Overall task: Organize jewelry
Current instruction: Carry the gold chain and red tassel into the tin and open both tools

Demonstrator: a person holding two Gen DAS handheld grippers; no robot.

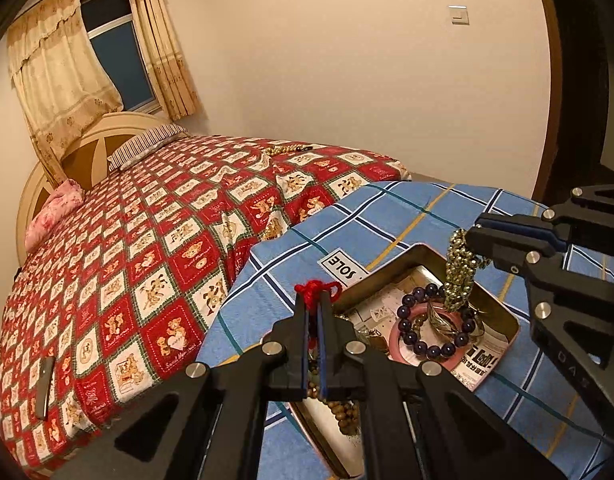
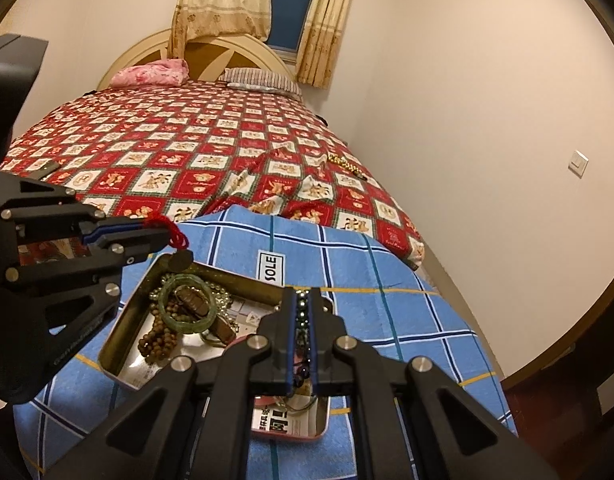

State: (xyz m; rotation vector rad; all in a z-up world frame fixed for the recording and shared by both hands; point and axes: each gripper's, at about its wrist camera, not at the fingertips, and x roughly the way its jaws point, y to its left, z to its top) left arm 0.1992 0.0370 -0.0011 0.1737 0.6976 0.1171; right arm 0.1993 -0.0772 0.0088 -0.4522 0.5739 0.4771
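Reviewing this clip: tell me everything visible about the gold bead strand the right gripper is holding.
The gold bead strand is a bunched length of small shiny metallic-looking beads, gold-green under the warm light. The right gripper is shut on its upper part, and the rest hangs down in a doubled clump over the open metal tin. Its lower end reaches the dark purple bead bracelet and pink bangle inside; whether it touches them cannot be told. In the right wrist view, beads show between the closed fingers.

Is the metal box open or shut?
Open. The tin has no lid on, and the green bangle and wooden beads show inside.
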